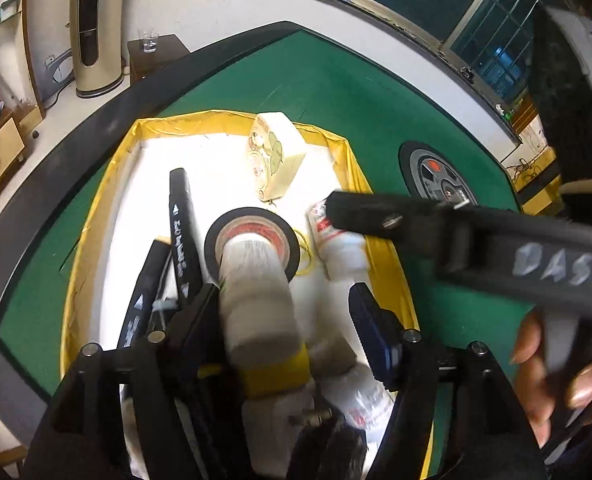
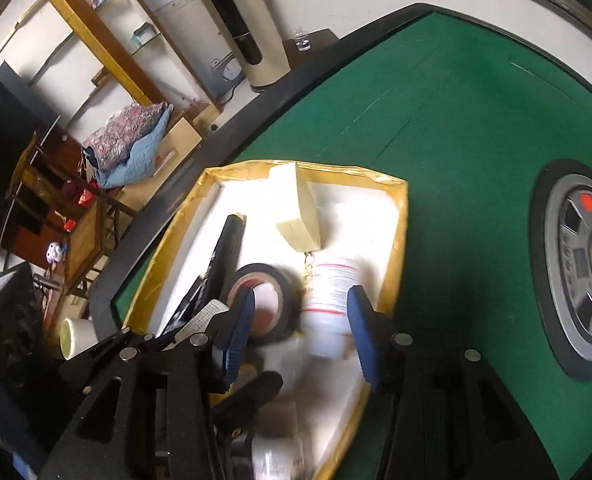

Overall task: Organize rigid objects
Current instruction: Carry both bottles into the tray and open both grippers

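Observation:
A yellow-rimmed white tray (image 1: 108, 184) (image 2: 400, 216) lies on the green table. In it are a black tape roll (image 1: 216, 240) (image 2: 284, 292), black markers (image 1: 180, 216) (image 2: 226, 248), a cream box (image 1: 274, 148) (image 2: 296, 208) and a small white bottle (image 1: 336, 240) (image 2: 330, 292). My left gripper (image 1: 284, 312) is open above the tray; a blurred white bottle with a yellow band (image 1: 256, 304) is between its fingers, against the left one. My right gripper (image 2: 300, 328) is open over the tray, around the small white bottle, and reaches across the left wrist view (image 1: 476, 236).
A round grey dial (image 1: 436, 176) (image 2: 588, 268) is set in the green table (image 1: 336, 80) (image 2: 436, 120), right of the tray. The table's black rim (image 1: 76, 152) (image 2: 216, 140) runs along the left. A white cup (image 2: 76, 336) stands beyond the rim.

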### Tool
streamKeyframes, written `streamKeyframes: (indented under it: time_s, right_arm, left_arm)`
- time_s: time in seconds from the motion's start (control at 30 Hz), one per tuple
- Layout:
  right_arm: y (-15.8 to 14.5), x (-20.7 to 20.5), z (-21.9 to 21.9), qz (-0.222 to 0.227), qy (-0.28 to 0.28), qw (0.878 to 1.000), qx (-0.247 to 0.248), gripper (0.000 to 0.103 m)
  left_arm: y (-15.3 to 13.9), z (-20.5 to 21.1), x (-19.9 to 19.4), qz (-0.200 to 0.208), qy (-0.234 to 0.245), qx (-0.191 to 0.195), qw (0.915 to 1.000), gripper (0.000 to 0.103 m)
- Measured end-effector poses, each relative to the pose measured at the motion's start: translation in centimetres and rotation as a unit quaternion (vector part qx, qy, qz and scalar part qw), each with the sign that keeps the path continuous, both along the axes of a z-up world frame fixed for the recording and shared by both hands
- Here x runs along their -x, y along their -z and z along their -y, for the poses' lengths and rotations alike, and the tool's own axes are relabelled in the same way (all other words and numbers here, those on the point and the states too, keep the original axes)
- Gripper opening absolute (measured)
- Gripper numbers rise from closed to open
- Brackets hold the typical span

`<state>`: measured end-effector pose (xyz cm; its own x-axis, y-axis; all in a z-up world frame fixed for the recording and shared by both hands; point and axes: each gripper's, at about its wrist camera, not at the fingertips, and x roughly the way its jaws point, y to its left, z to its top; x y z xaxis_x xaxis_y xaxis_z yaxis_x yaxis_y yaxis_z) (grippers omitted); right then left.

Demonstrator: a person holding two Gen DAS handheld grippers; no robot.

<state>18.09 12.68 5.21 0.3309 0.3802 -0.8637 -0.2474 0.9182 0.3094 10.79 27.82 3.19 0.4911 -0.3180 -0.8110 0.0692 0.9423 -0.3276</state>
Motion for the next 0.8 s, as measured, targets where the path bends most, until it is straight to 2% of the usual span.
streamKeyframes:
  time_s: [0.1, 0.17, 0.2, 0.27, 0.3, 0.33, 0.37, 0.4, 0.43, 0.5, 0.57, 0.63, 0.7, 0.8]
  right_arm:
    - [-1.7, 0.5, -0.1, 0.011, 0.012, 1.000, 0.011, 0.045]
    - [-3.3, 1.7, 0.4, 0.039, 0.023, 0.999, 0.010, 0.045]
    - [-4.1, 2.5, 0.4, 0.056, 0.024, 0.998, 0.015, 0.045]
    - [-5.9, 5.7, 0.2, 0.119, 0.013, 0.992, 0.035, 0.049]
    - [-6.4, 7.3, -0.1, 0.150, 0.001, 0.988, 0.041, 0.063]
    - [-6.7, 9.8, -0.2, 0.183, -0.023, 0.982, 0.039, 0.082]
    - [-6.4, 11.3, -0.3, 0.188, -0.031, 0.981, 0.042, 0.088]
    - [-6.0, 12.4, -0.4, 0.180, -0.029, 0.981, 0.062, 0.089]
    - [-5.1, 13.6, -0.4, 0.158, -0.001, 0.981, 0.110, 0.089]
    - [-4.3, 14.8, 0.6, 0.139, 0.039, 0.982, 0.125, 0.088]
    - [-3.6, 14.6, 1.9, 0.123, 0.076, 0.979, 0.142, 0.087]
    - [-3.5, 13.2, 2.9, 0.105, 0.099, 0.981, 0.128, 0.087]
    - [-3.6, 12.4, 3.3, 0.096, 0.110, 0.982, 0.118, 0.087]
    - [-3.0, 11.8, 2.8, 0.092, 0.098, 0.985, 0.104, 0.087]
  left_arm:
    - [-0.8, -0.7, 1.5, 0.015, -0.015, -0.001, 0.9998, 0.067]
    - [-1.4, -1.1, 3.2, 0.033, -0.036, -0.012, 0.9988, 0.067]
    - [-1.7, -1.2, 4.3, 0.039, -0.043, -0.016, 0.9982, 0.067]
    - [-2.4, -1.3, 6.0, 0.050, -0.051, -0.022, 0.9972, 0.067]
    - [-2.8, -1.2, 6.9, 0.062, -0.046, -0.031, 0.9965, 0.067]
    - [-3.1, -1.0, 7.6, 0.071, -0.037, -0.041, 0.9959, 0.067]
    - [-3.3, -0.8, 8.1, 0.075, -0.022, -0.054, 0.9955, 0.067]
    - [-3.3, -0.7, 8.5, 0.071, -0.012, -0.067, 0.9952, 0.067]
    - [-3.4, -0.7, 8.7, 0.070, -0.009, -0.076, 0.9946, 0.067]
    - [-3.7, -1.1, 9.1, 0.080, -0.019, -0.080, 0.9934, 0.067]
    - [-3.6, -1.2, 8.4, 0.060, -0.026, -0.093, 0.9935, 0.067]
    - [-3.4, -1.2, 7.3, 0.020, -0.036, -0.115, 0.9925, 0.067]
    - [-3.2, -1.3, 6.8, -0.014, -0.042, -0.120, 0.9918, 0.067]
    - [-3.8, -1.0, 7.3, -0.011, -0.060, -0.146, 0.9874, 0.067]
